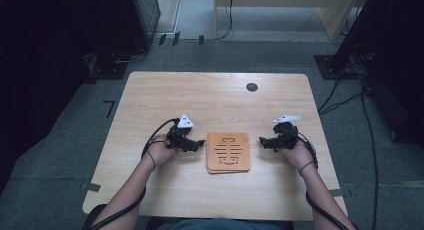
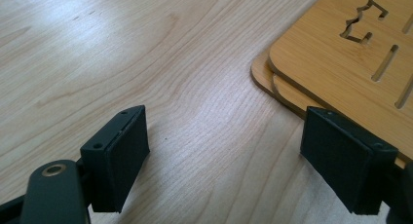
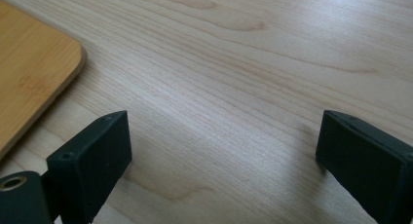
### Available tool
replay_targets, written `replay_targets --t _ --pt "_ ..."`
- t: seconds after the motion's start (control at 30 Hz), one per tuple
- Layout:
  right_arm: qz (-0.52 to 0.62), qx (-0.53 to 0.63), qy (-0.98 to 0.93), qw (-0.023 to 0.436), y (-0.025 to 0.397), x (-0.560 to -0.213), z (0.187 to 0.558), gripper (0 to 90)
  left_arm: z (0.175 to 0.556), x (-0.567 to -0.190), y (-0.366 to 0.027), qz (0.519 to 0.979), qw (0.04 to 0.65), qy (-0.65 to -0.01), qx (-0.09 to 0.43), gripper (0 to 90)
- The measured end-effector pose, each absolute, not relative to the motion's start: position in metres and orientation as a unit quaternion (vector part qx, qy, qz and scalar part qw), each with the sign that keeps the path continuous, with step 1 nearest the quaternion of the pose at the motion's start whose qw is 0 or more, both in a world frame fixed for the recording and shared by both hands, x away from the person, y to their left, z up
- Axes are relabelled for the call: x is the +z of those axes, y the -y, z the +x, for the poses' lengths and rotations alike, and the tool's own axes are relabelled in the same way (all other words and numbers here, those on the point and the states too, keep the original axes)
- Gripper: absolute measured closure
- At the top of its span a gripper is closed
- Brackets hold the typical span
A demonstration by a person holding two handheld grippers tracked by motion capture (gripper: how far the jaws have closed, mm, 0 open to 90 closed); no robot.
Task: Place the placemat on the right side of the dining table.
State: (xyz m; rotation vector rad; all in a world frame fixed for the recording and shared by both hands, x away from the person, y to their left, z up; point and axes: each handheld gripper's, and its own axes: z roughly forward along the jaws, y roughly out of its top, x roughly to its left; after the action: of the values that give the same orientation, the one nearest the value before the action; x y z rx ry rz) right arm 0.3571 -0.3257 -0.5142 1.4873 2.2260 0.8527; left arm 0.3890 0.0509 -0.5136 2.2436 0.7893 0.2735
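Observation:
Two thin bamboo boards with cut-out slots lie stacked (image 1: 228, 152) near the table's front middle. In the left gripper view the stack (image 2: 341, 53) shows its two layered corners at the upper right. My left gripper (image 1: 199, 143) sits just left of the stack, open with nothing between its jaws (image 2: 224, 160); its right jaw overlaps the stack's edge. My right gripper (image 1: 263, 140) rests a short way right of the stack, open and empty (image 3: 221, 160). A rounded corner of the board (image 3: 34, 73) lies at the left of the right gripper view.
The light wooden table (image 1: 210, 100) has a round black cable hole (image 1: 252, 87) at the back right. Cables (image 1: 345, 100) and dark equipment stand on the grey floor around the table. The person's forearms come in from the front edge.

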Motion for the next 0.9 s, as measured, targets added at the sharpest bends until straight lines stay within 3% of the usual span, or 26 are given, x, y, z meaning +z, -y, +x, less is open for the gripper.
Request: replay_targets --t 0.63,0.7,0.73,0.9 --pt "0.512 0.292 -0.795 0.139 0.316 -0.501 0.352 6.6 0.386 -0.5 -0.054 0.876 0.359 -0.313 0.08 17.0" --pt "0.508 0.295 -0.797 0.139 0.315 -0.501 0.352 8.4 0.385 -0.499 -0.054 0.875 0.361 -0.312 0.081 17.0" --pt "0.511 0.295 -0.796 0.135 0.313 -0.499 0.35 18.9 0.385 -0.498 -0.054 0.875 0.361 -0.312 0.081 17.0" --pt "0.506 0.293 -0.799 0.136 0.309 -0.498 0.348 14.7 0.383 -0.499 -0.054 0.88 0.355 -0.306 0.083 17.0"
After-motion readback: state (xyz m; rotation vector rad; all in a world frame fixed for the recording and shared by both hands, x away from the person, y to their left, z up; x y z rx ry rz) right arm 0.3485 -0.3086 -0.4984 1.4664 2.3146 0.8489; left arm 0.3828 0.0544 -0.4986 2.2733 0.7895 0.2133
